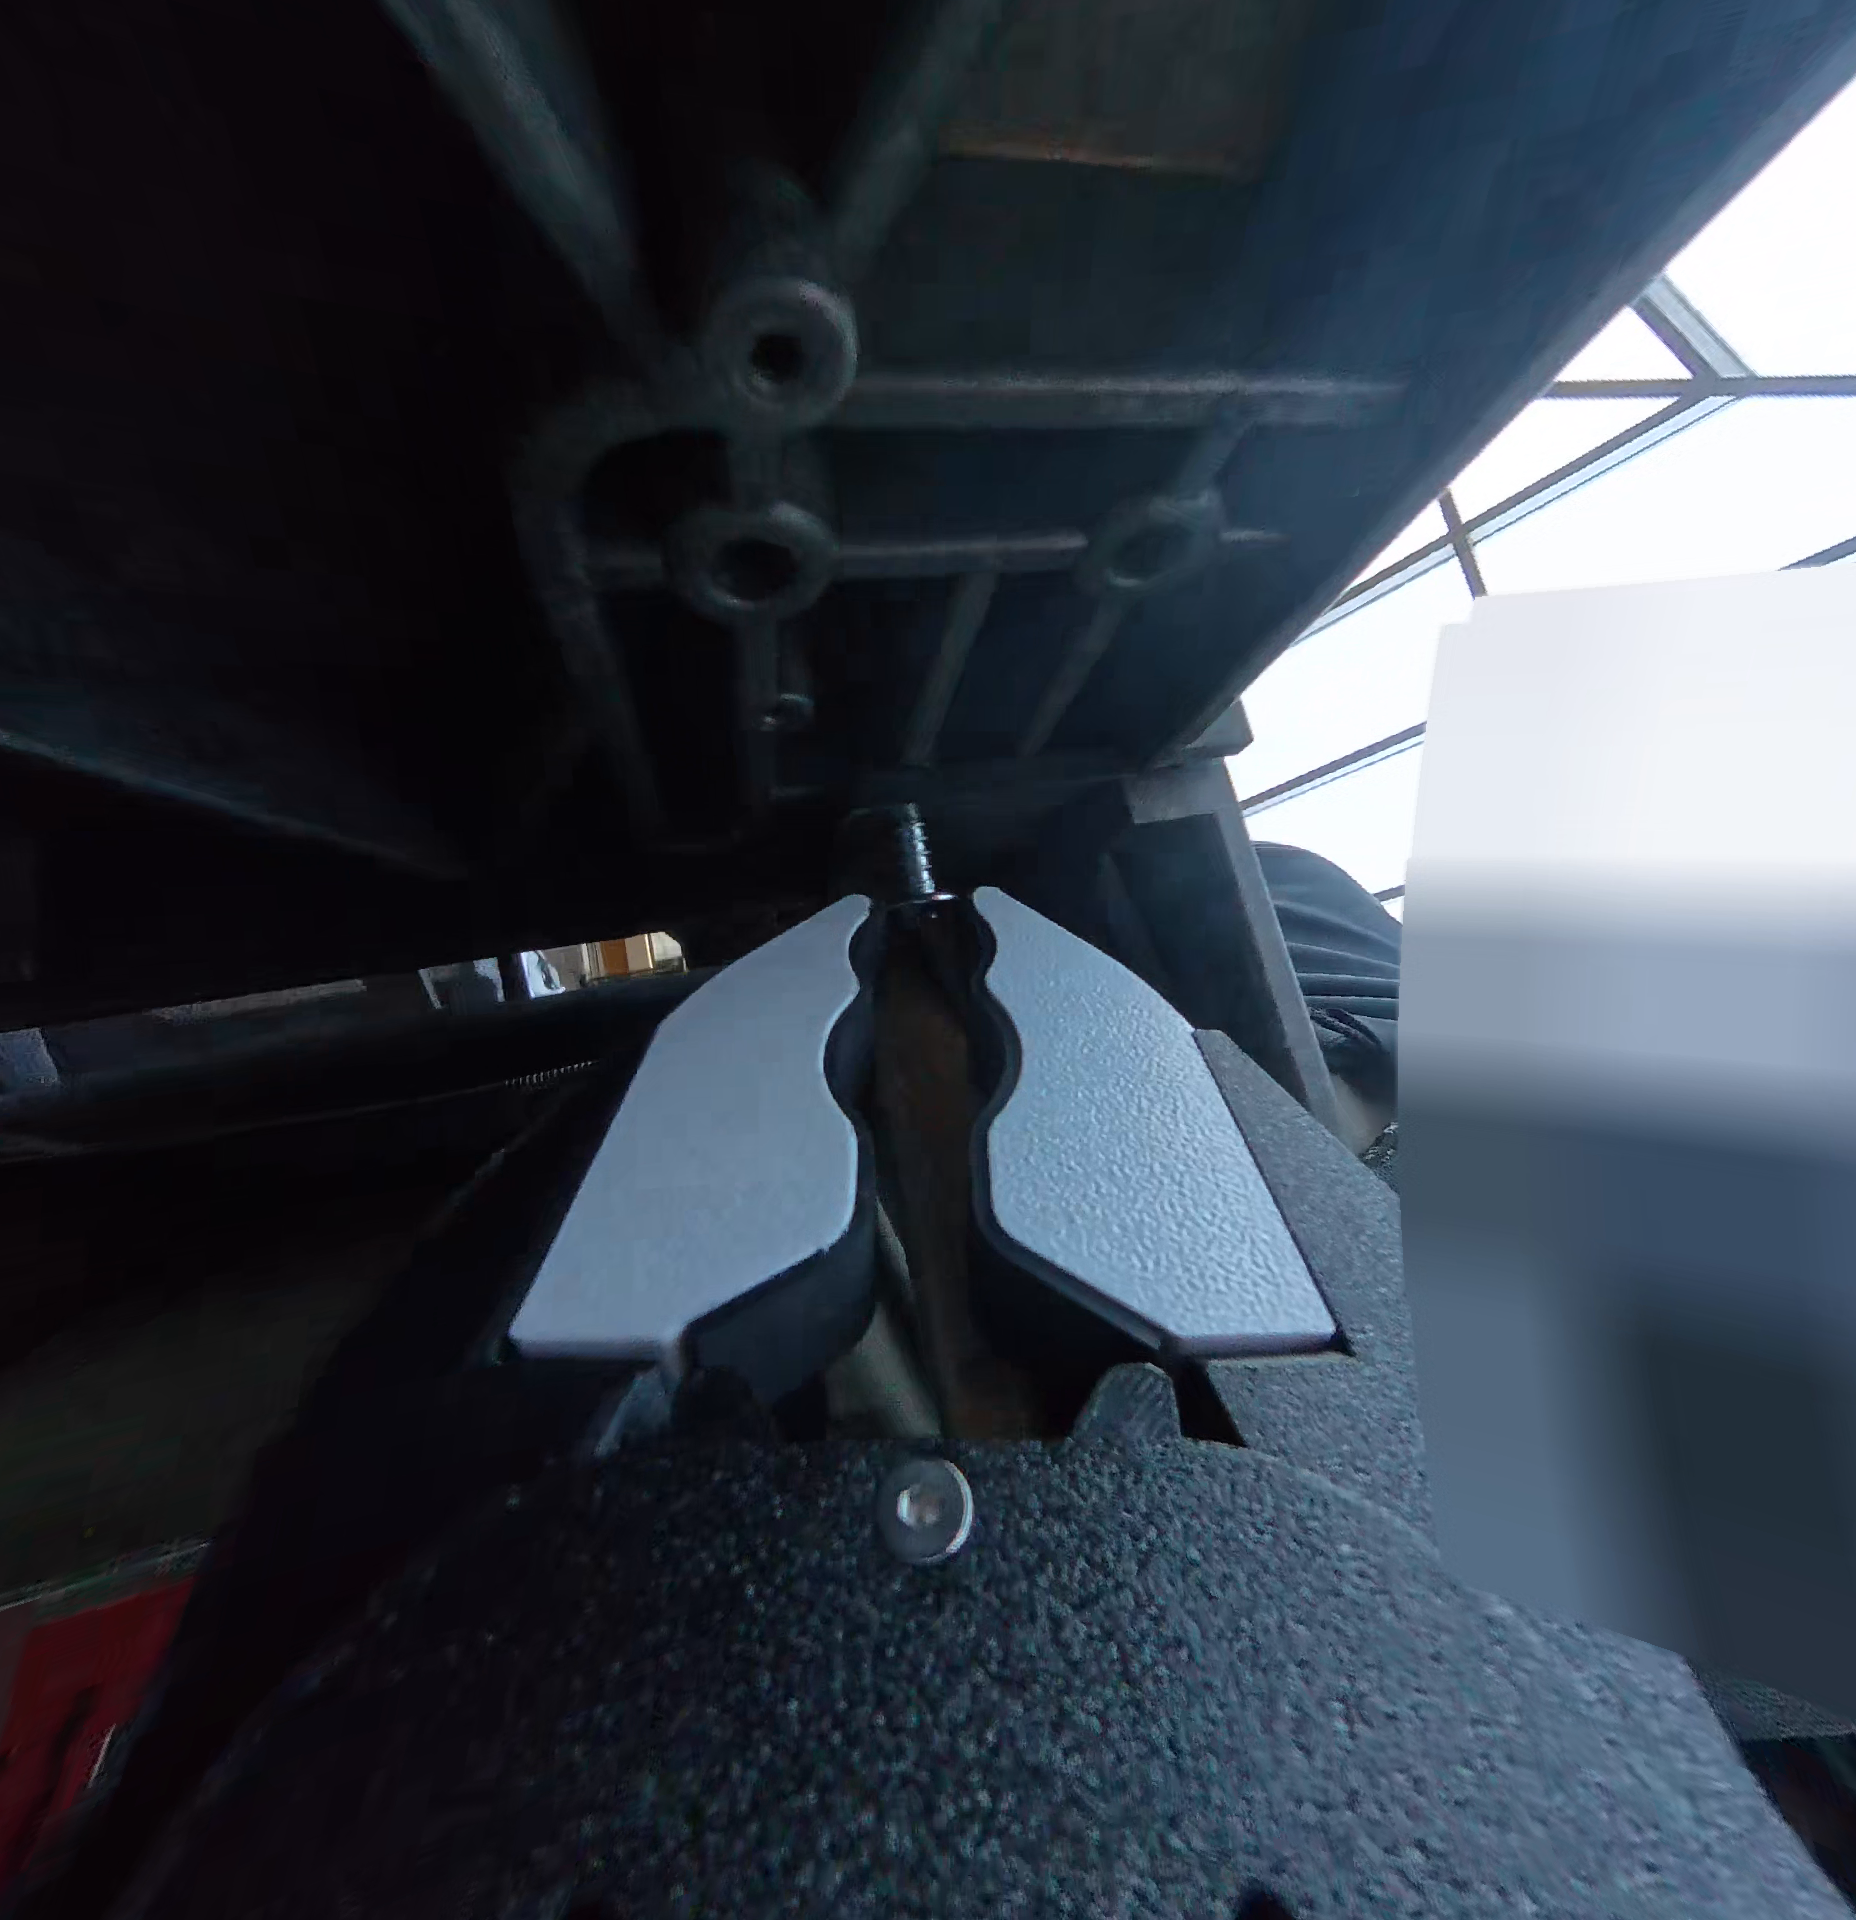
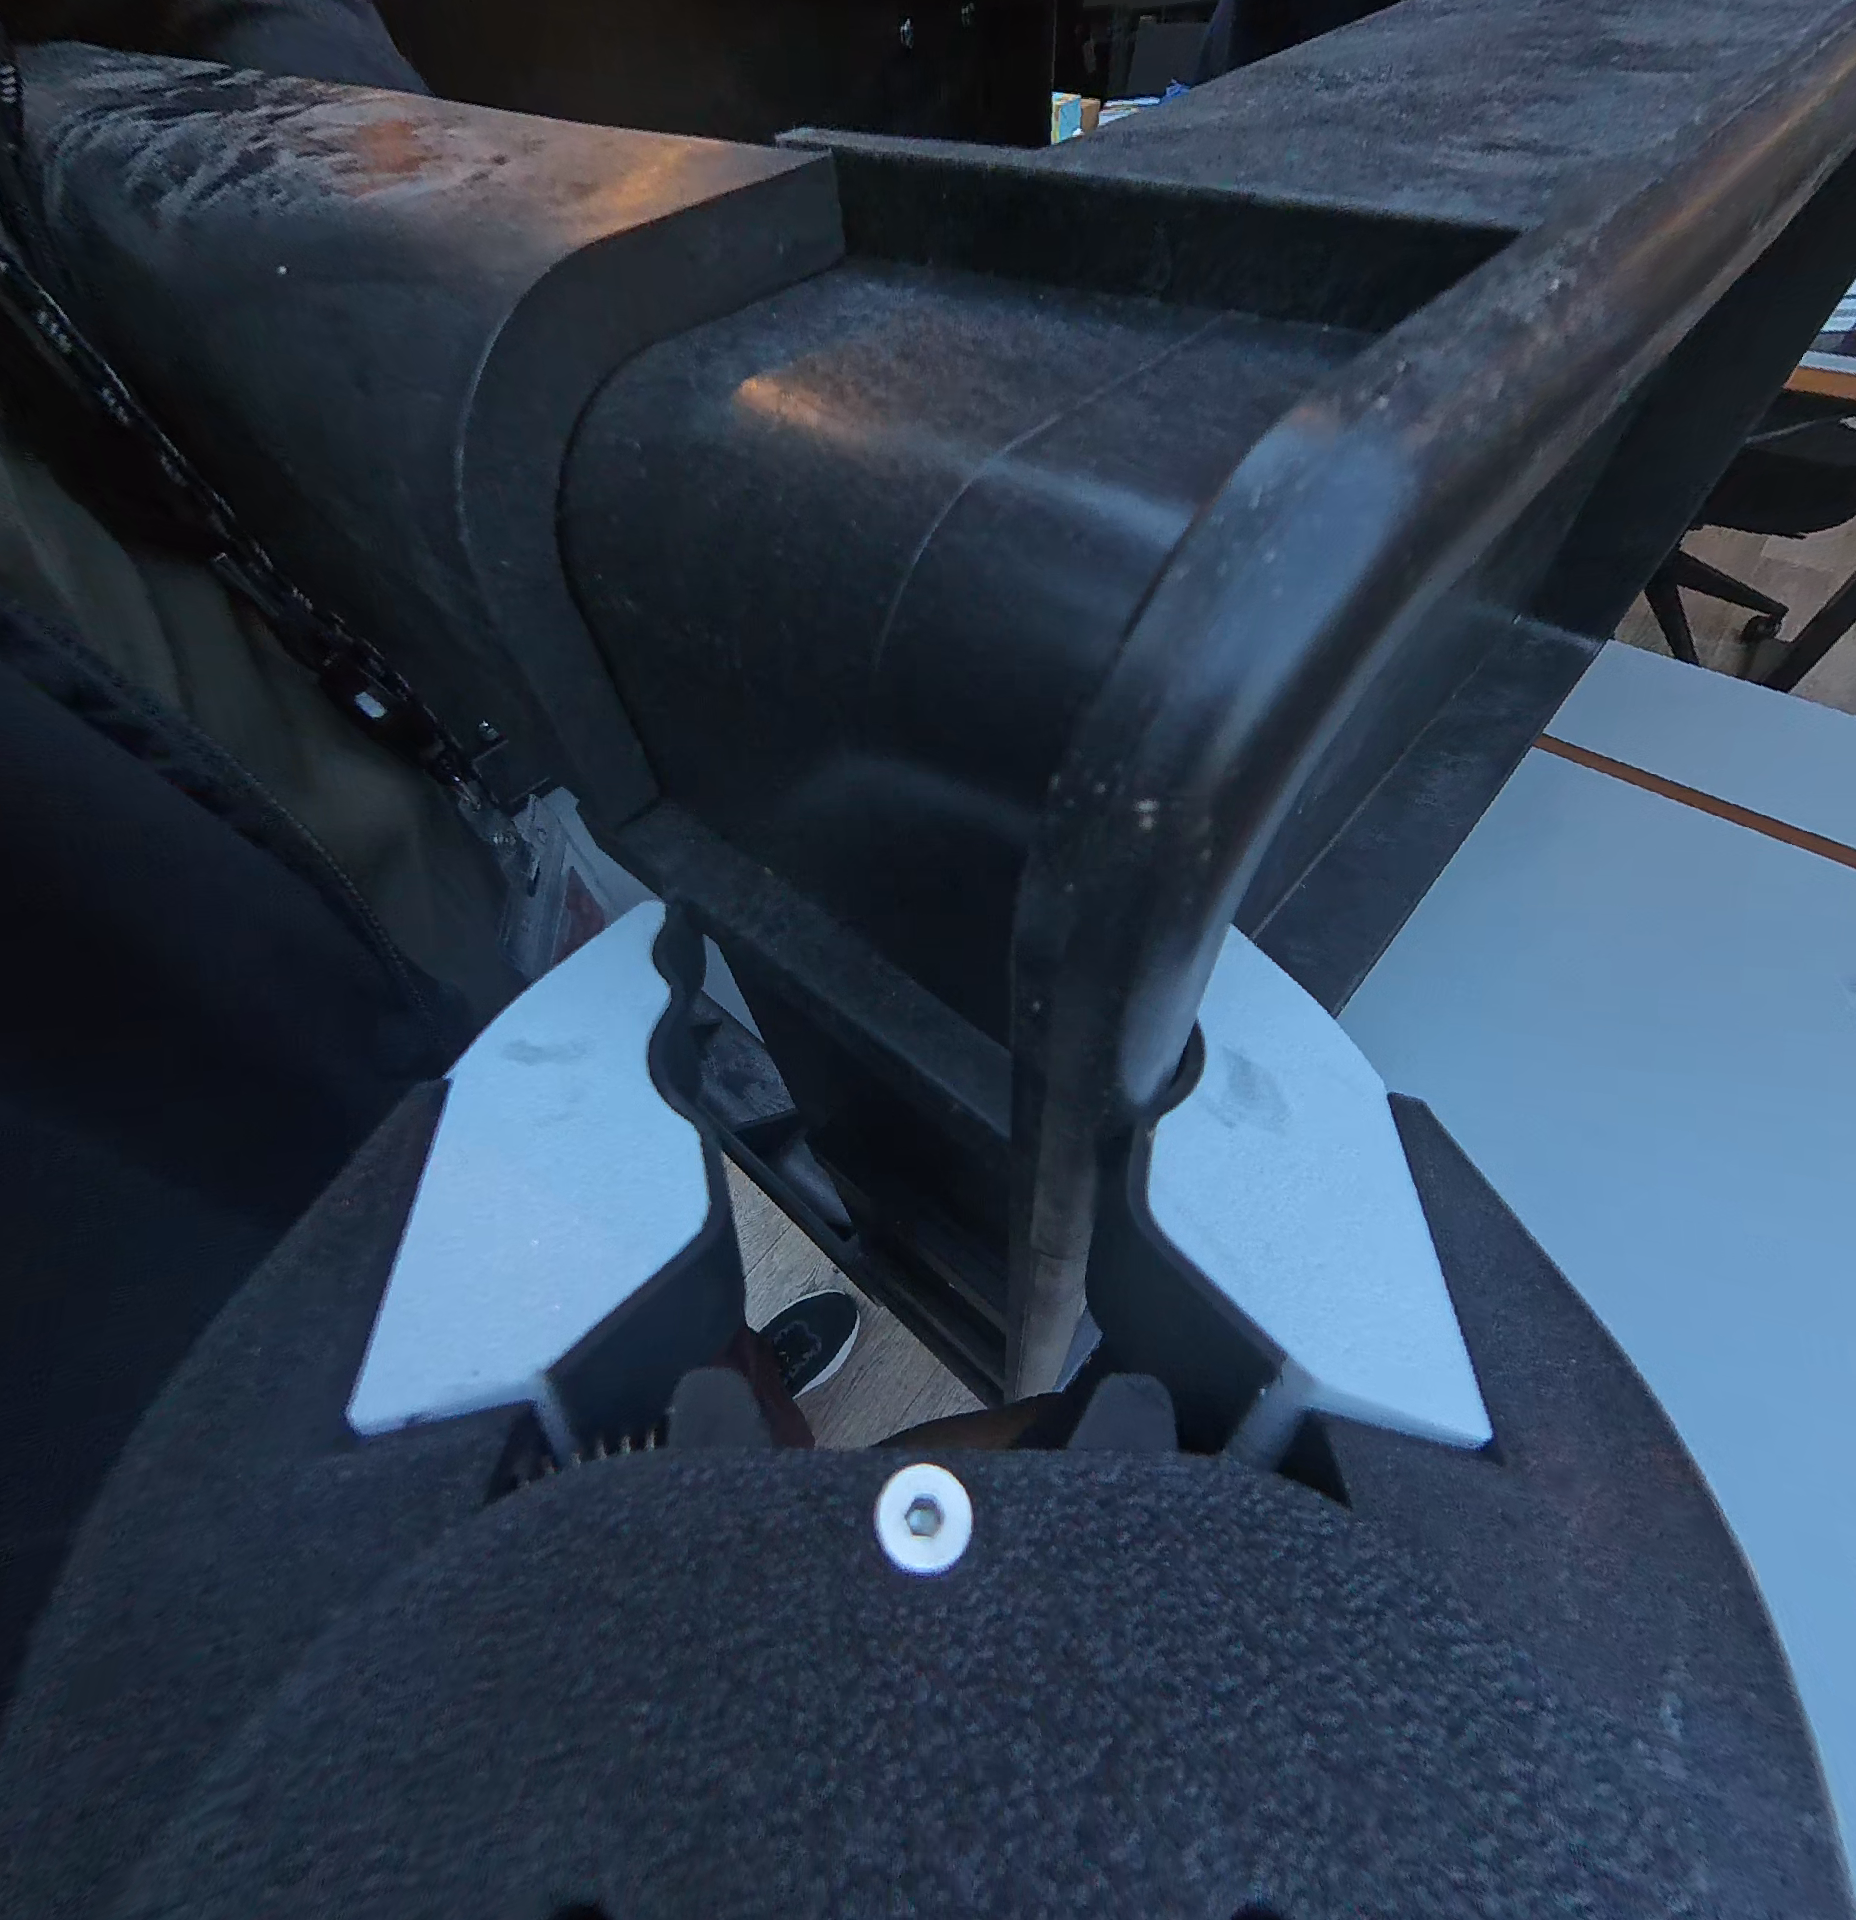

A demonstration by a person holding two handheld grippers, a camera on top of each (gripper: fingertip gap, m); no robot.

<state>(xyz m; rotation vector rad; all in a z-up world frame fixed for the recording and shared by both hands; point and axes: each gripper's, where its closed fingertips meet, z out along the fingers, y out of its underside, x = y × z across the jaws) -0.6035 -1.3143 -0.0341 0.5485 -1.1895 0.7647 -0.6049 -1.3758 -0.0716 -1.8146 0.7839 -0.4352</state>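
A black bolt (image 1: 916, 854) sits pinched at the very tips of the left tongs (image 1: 924, 909), threaded end poking straight out ahead along the line of the fingers, its long axis running on toward the ribbed black plastic underside (image 1: 1007, 468) just beyond. The left jaws are drawn narrow around it, a slim gap running back between them. Just ahead of the bolt, a touch up and to the left, are round screw bosses (image 1: 776, 348) moulded into that underside; whether the bolt tip touches the plastic I cannot tell. Off to the right of the left tongs, bright window panes (image 1: 1682, 436) show past the edge of the part.

Over to the right tongs (image 2: 929, 997): spread wide, straddling a thick black plastic arm piece (image 2: 903, 582), whose curved rim (image 2: 1163, 852) presses against the right-hand finger (image 2: 1298, 1195); whether the left-hand finger touches it I cannot tell, so no clamped hold is clear here. A grey table (image 2: 1682, 1143) lies to the right of these tongs, a person's dark jacket (image 2: 124, 987) to the left, wooden floor and a shoe (image 2: 815, 1335) below between the fingers
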